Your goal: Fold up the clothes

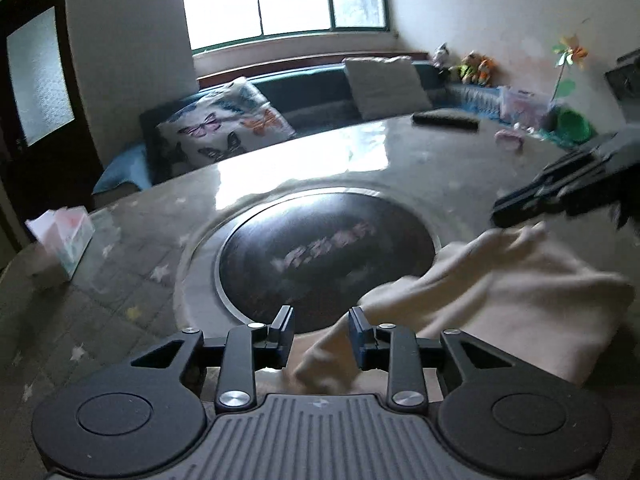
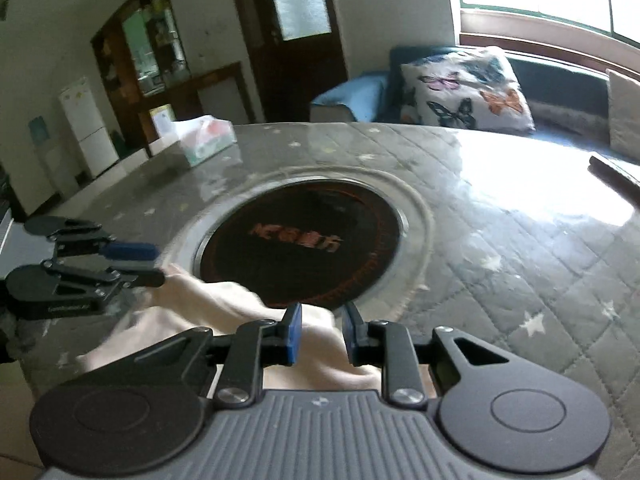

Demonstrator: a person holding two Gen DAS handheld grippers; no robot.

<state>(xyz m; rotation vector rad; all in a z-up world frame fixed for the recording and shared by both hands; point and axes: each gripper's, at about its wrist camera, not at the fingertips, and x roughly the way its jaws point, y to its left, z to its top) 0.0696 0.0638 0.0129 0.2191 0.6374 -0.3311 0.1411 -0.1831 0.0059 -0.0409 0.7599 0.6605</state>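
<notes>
Left wrist view: cream garment (image 1: 500, 300) lies bunched on the table (image 1: 440, 160) near the dark round inset (image 1: 320, 256), folding barely begun I judge, my left gripper (image 1: 320, 336) low over it, jaws apart, empty; right wrist view: right gripper (image 2: 320, 332) likewise apart above the cloth's edge.

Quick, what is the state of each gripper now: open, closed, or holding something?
Left gripper: open, holding nothing, the cream garment just ahead.
Right gripper: open, holding nothing, above the same garment.
</notes>
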